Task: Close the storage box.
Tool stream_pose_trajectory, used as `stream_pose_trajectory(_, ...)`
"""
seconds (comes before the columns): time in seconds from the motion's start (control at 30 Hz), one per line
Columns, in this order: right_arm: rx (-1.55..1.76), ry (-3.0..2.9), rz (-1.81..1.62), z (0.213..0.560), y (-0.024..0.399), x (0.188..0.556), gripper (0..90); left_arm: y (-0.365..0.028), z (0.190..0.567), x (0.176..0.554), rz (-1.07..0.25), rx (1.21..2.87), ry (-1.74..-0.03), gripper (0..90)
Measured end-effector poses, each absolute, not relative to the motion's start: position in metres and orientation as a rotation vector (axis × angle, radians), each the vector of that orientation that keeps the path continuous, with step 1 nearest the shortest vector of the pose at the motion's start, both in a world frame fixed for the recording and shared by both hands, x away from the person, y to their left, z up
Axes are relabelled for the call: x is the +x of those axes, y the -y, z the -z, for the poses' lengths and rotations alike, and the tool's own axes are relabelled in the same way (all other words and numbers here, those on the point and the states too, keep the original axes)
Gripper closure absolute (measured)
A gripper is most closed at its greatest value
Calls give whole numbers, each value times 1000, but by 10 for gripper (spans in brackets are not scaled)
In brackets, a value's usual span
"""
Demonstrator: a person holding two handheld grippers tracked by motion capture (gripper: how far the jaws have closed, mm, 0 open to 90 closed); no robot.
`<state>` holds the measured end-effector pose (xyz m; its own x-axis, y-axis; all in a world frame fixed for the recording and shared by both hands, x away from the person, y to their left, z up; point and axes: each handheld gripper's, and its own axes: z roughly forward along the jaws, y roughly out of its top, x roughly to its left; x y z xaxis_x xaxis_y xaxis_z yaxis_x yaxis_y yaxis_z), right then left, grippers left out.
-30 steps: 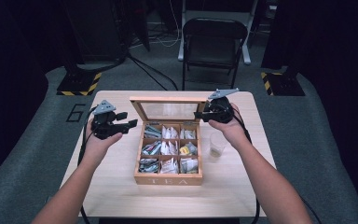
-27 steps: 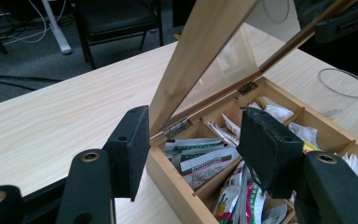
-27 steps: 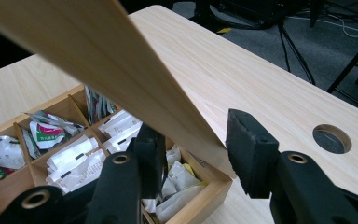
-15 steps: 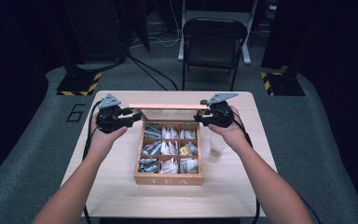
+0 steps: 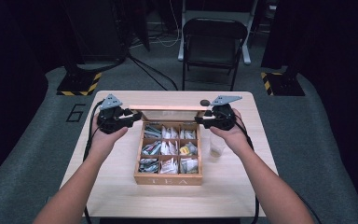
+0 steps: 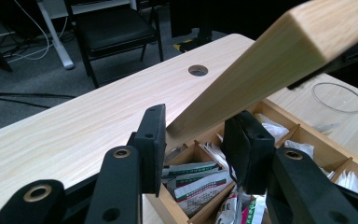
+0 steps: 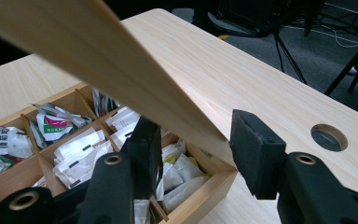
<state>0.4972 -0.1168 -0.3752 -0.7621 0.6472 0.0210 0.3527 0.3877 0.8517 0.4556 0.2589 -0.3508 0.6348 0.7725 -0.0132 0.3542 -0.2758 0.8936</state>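
- Dark studio floor surrounds a light wooden table, a black chair behind it.
- Tea box sits mid-table, its lid raised.
- Left gripper has just been closing; its jaws flank the lid's left corner.
- Right gripper has been opening, jaws apart around the right corner.
- Clear cup stands just right of the box.

A pale, light-grained wooden tea box with a matching lid is seen on a light wood table, its white, green and yellow sachets flanked by black grippers bearing grey plates, yellow-and-black hazard stripes beyond.
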Motion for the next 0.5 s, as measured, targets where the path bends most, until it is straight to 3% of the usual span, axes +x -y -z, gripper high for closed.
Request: stream_pose_trajectory(0.5,845,-2315,-1366,366,125,471,494,-260,357,445,-537,1893,-881,594)
